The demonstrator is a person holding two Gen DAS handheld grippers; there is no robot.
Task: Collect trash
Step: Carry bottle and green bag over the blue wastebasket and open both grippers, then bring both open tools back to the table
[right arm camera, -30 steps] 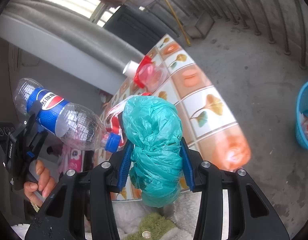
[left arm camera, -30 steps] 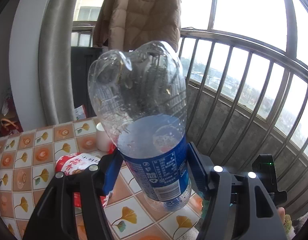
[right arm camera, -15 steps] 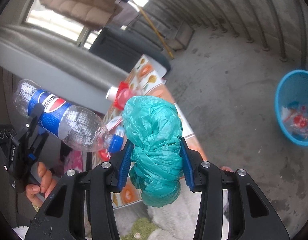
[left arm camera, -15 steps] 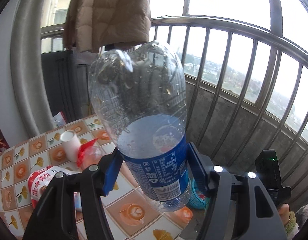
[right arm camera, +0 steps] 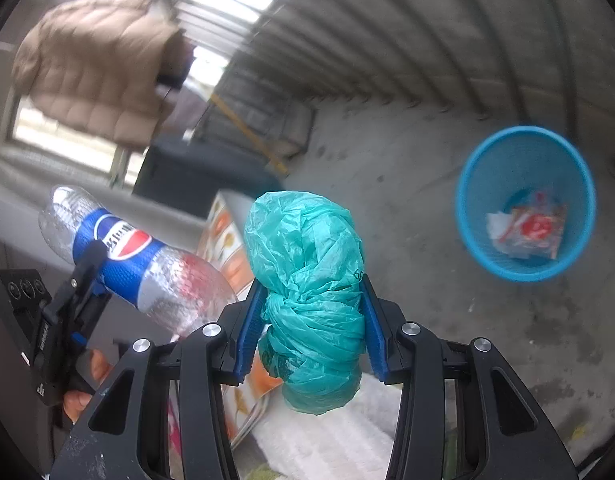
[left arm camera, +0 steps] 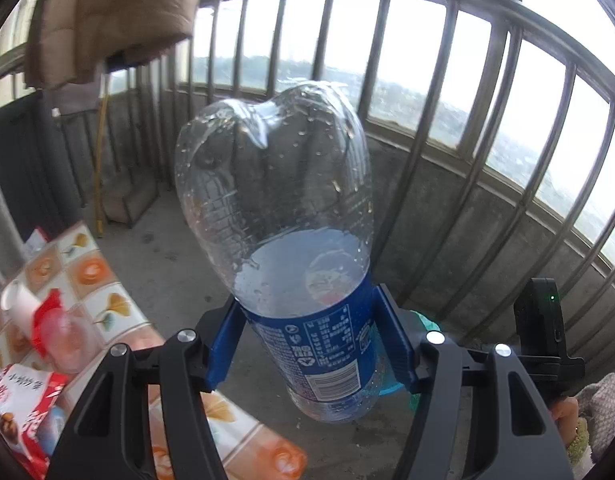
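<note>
1. The left gripper (left arm camera: 311,340), bottom centre of its frame, clamps the plastic bottle (left arm camera: 283,216) at its blue label; the clear, droplet-speckled body juts upward.
2. The right gripper (right arm camera: 311,332) squeezes a knotted teal bag (right arm camera: 307,280), centre frame.
3. The blue bin (right arm camera: 525,204) sits at right.

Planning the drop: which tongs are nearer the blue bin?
Right, probably. The right tongs face the blue bin across bare floor; the left tongs hang farther off on the side away from it.

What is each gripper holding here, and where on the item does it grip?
The left gripper clamps the clear plastic bottle across its blue label band. The right gripper squeezes the knotted green plastic bag around its lower middle.
</note>
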